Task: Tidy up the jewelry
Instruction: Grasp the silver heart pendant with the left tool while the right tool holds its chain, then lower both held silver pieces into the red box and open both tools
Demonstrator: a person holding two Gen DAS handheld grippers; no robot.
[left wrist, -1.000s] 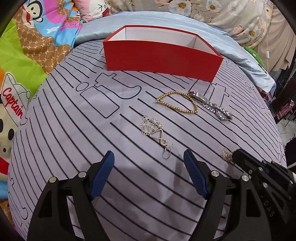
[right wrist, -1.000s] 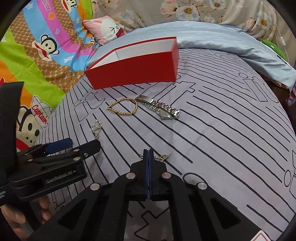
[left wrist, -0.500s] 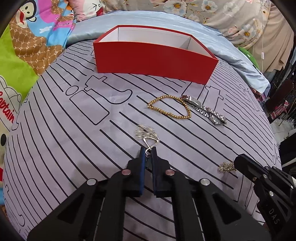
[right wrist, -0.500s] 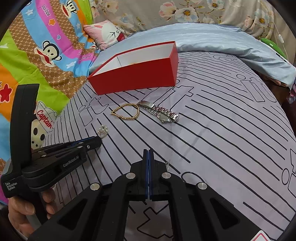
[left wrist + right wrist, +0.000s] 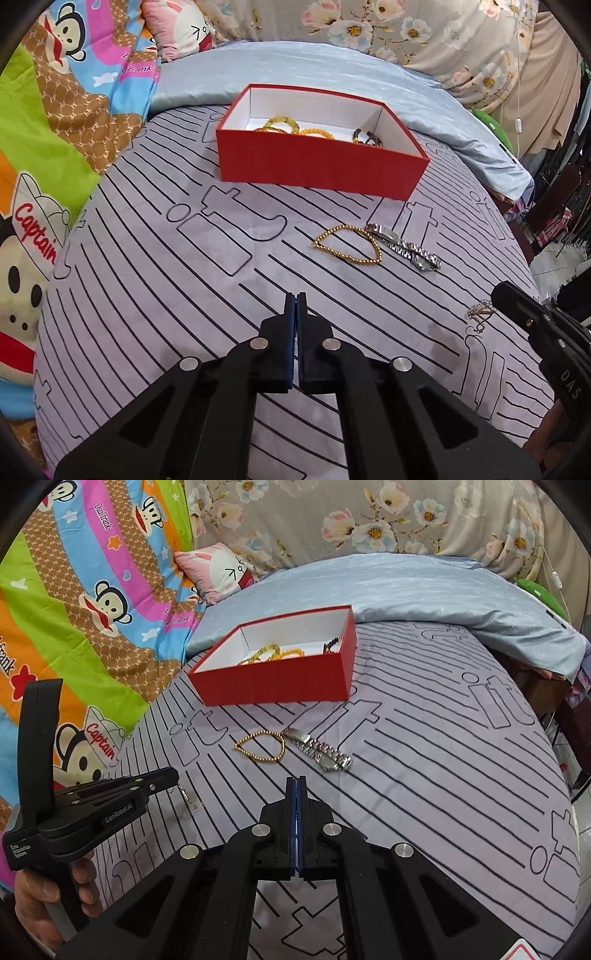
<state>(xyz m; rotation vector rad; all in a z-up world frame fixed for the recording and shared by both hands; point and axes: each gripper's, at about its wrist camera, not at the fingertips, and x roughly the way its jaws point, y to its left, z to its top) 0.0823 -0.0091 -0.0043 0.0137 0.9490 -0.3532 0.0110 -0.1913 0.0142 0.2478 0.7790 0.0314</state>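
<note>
Lying on the grey striped bedsheet [image 5: 155, 280], a gold bead bracelet [image 5: 349, 245] and a silver watch [image 5: 406, 247] sit just beside each other, touching at the near right of the red box [image 5: 317, 170]. That box stands farther back with an open top; yellow and orange bead strands and a dark bracelet [image 5: 365, 136] lie inside it.

The left gripper [image 5: 296, 301] is clenched, and the right wrist view shows a silver earring [image 5: 190, 799] dangling from its tips above the sheet. The right gripper [image 5: 296, 784] is also clenched; in the left wrist view a second earring [image 5: 480, 314] hangs at its tip.

A cartoon monkey blanket [image 5: 92, 602] rises at the left, a pale blue quilt [image 5: 424, 590] lies behind the box, and a pink pillow [image 5: 221, 568] sits at the far left. Nothing lies between either gripper and the box except the bracelet and watch.
</note>
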